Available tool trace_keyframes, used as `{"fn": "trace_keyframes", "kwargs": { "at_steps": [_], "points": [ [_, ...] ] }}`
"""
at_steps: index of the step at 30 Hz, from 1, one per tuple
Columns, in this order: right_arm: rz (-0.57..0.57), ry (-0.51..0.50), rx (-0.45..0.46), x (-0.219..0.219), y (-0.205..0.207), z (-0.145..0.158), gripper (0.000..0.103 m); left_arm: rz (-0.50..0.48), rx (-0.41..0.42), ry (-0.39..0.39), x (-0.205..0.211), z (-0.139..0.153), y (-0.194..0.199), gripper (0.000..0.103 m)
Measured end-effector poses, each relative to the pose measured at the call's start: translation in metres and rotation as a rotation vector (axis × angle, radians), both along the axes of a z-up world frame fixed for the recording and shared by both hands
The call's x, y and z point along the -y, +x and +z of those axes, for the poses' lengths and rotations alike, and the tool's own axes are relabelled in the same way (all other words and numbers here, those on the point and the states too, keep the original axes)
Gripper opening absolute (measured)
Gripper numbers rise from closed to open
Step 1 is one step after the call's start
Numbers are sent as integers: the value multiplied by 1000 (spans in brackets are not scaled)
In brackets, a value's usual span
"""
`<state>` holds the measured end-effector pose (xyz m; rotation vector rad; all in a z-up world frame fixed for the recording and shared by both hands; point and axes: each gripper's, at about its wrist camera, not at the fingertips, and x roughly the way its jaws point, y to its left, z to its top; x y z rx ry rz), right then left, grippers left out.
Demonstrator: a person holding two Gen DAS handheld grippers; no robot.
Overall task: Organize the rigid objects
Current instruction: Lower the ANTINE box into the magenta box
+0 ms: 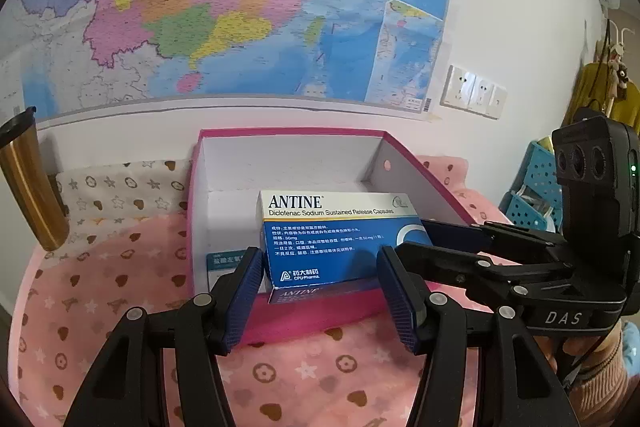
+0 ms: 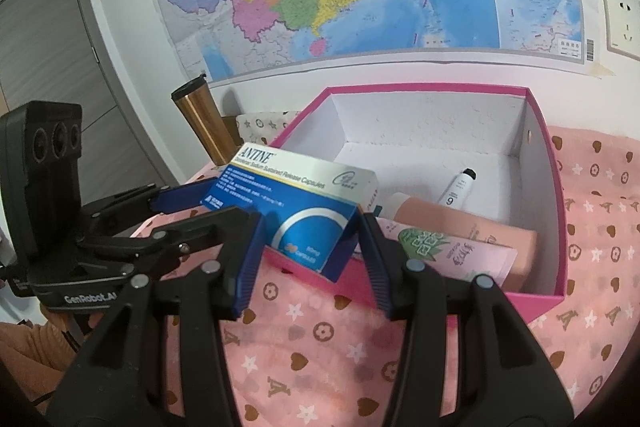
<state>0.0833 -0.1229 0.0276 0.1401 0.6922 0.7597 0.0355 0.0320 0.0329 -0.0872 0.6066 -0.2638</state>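
A blue and white ANTINE medicine box [image 1: 340,239] [image 2: 304,211] hangs tilted over the front left corner of an open pink storage box [image 1: 288,135] [image 2: 540,187]. My left gripper [image 1: 318,257] has its blue pads against two opposite sides of the medicine box. My right gripper [image 2: 310,227] is clamped on the other end of the same medicine box. In the left wrist view my right gripper [image 1: 416,239] reaches in from the right. In the right wrist view my left gripper [image 2: 226,199] reaches in from the left.
Inside the pink box lie a small teal-labelled carton [image 1: 224,263], two pink tubes [image 2: 464,239] and a white tube with a black cap [image 2: 460,187]. A gold tumbler [image 1: 28,187] [image 2: 204,123] stands at the left, a blue perforated basket [image 1: 536,187] at the right. A pink patterned cloth [image 2: 320,339] covers the table.
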Motion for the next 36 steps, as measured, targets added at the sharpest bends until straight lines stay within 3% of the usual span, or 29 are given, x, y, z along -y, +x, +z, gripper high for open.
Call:
{"fn": "trace_keyframes", "kwargs": {
  "at_steps": [36],
  "points": [
    [1, -23, -51, -16, 30, -11, 51, 58, -80, -27, -15, -14, 42, 59]
  ]
}}
